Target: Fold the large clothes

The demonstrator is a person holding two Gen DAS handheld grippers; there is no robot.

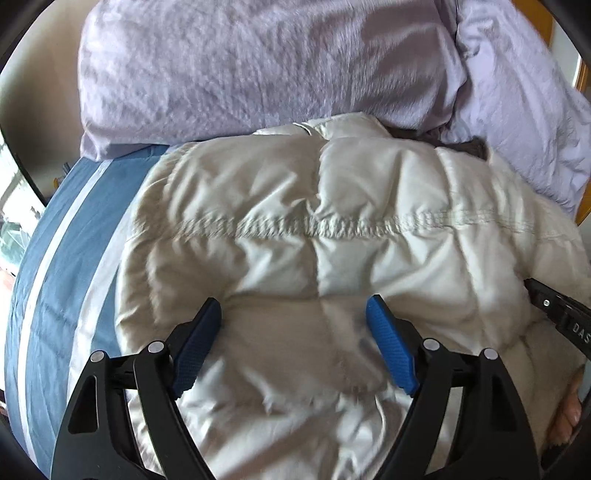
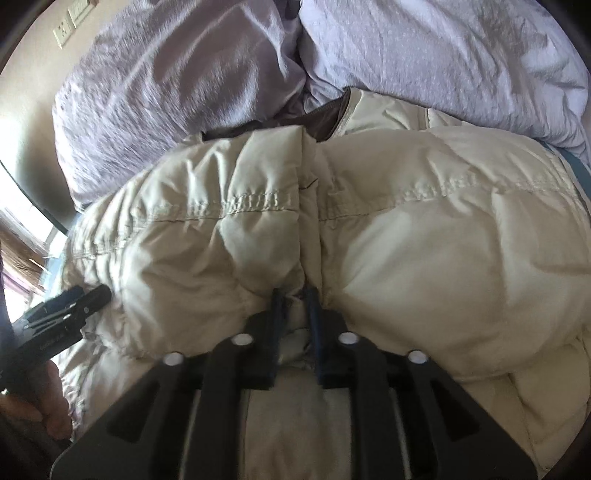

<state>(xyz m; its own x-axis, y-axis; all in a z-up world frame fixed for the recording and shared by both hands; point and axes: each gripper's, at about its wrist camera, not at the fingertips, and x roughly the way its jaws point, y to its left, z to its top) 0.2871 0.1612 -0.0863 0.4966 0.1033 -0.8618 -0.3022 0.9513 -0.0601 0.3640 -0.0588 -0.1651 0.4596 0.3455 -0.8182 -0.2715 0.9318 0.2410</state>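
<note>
Jacket: cream quilted puffer jacket (image 1: 332,229) is lying spread across the bed, its collar end pointing toward the pillows and showing a brown lining (image 2: 325,125).
Quilting: a stitched seam (image 1: 314,225) is running across the padded panels, and a fold is running down the middle in the right wrist view.
Left gripper: left gripper (image 1: 293,343) is hovering over the jacket's near part with its blue pads (image 1: 391,347) spread wide; nothing is sitting between them but the fabric below, and whether the tips are touching it is unclear.
Right gripper: right gripper (image 2: 295,317) is sitting at the jaws' narrow gap over the jacket's central fold; a ridge of fabric is lying between the dark fingers (image 2: 277,321), yet the pads are standing slightly off it rather than pressing.
Bed cover: a blue and white striped cover (image 1: 55,280) is showing beside the jacket's left edge.
Pillows: two lilac pillows (image 1: 240,66) are lying side by side just beyond the collar, touching it.
Wall: a socket plate (image 2: 62,31) is showing on the wall behind the pillows.
</note>
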